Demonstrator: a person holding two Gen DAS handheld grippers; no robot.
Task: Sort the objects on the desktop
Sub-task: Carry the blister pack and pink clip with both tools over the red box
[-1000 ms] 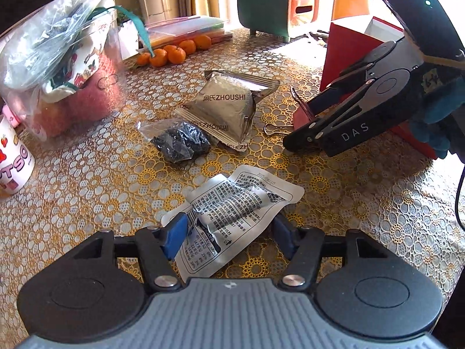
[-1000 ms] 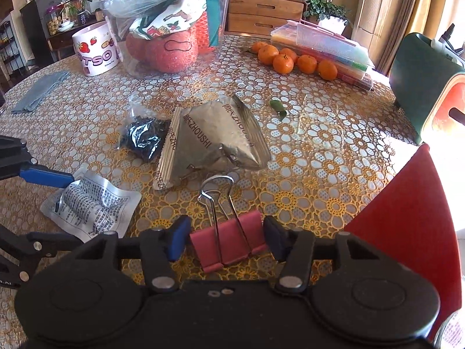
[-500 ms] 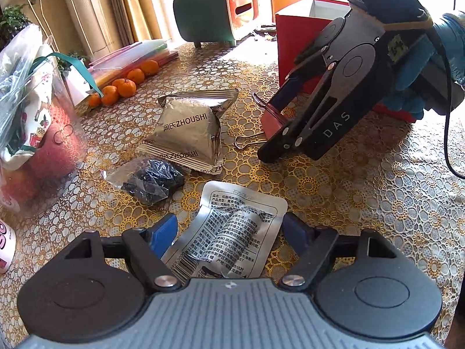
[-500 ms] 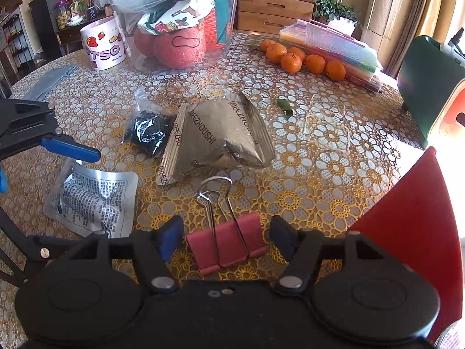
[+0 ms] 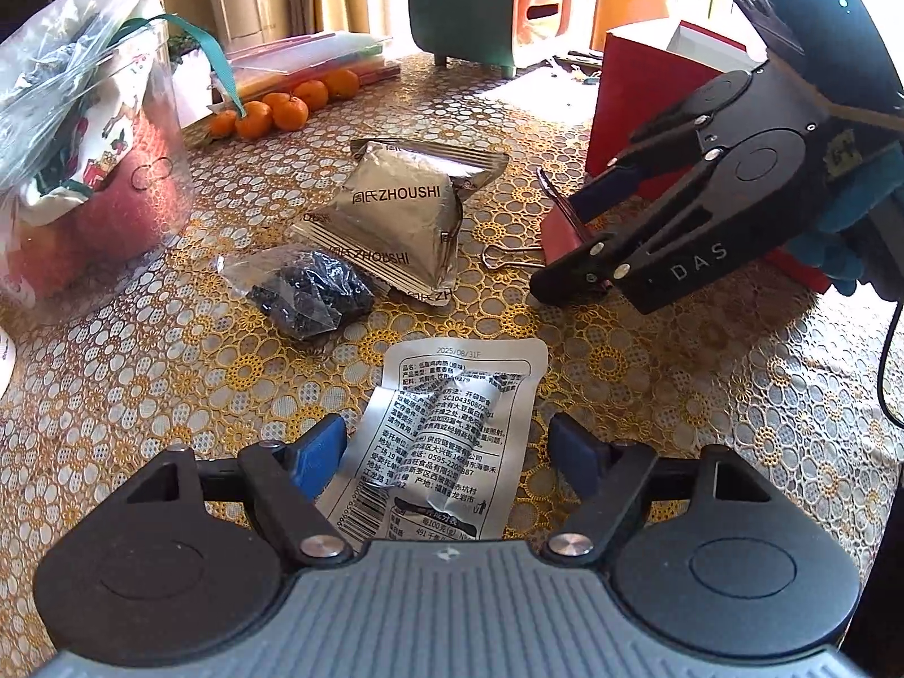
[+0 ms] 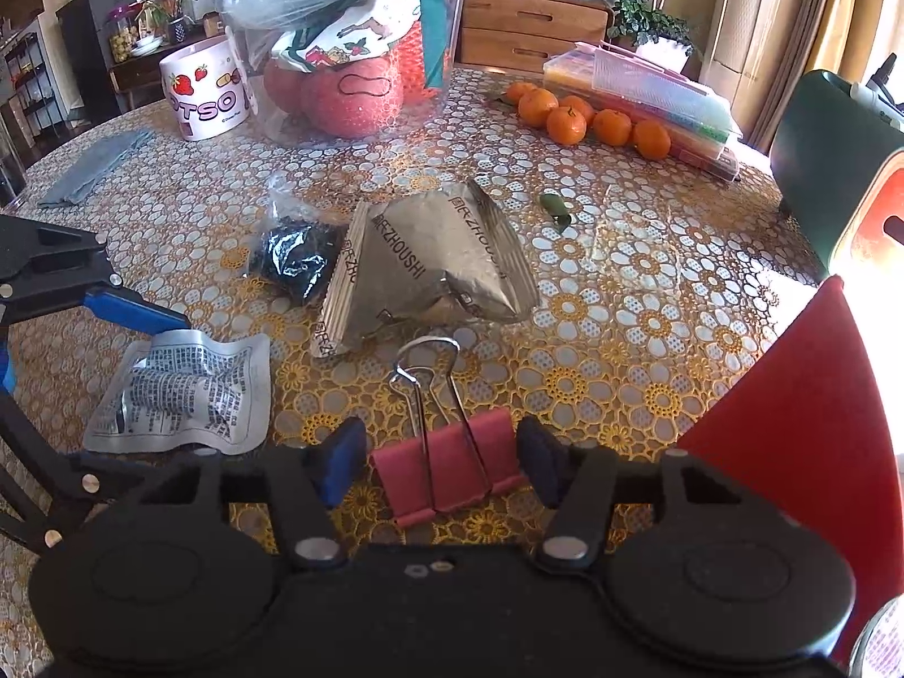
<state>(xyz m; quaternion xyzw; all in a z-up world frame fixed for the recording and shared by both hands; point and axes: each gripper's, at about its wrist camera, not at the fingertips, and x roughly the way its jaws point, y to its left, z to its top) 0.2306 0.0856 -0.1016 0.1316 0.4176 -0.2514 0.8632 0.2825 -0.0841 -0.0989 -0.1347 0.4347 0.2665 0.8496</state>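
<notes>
Foil pack mid-table, bead bag touching its left, binder clip before it, oranges behind

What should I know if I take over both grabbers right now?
Left gripper: jaws closing around the white printed packet, pads not yet pressing.
Right gripper: jaws closing around the red binder clip, small gaps at both sides.
Silver snack bag and little bag of black bits lie on the table.
Nothing lifted yet. Left: grip, lift, sort everything.
</notes>
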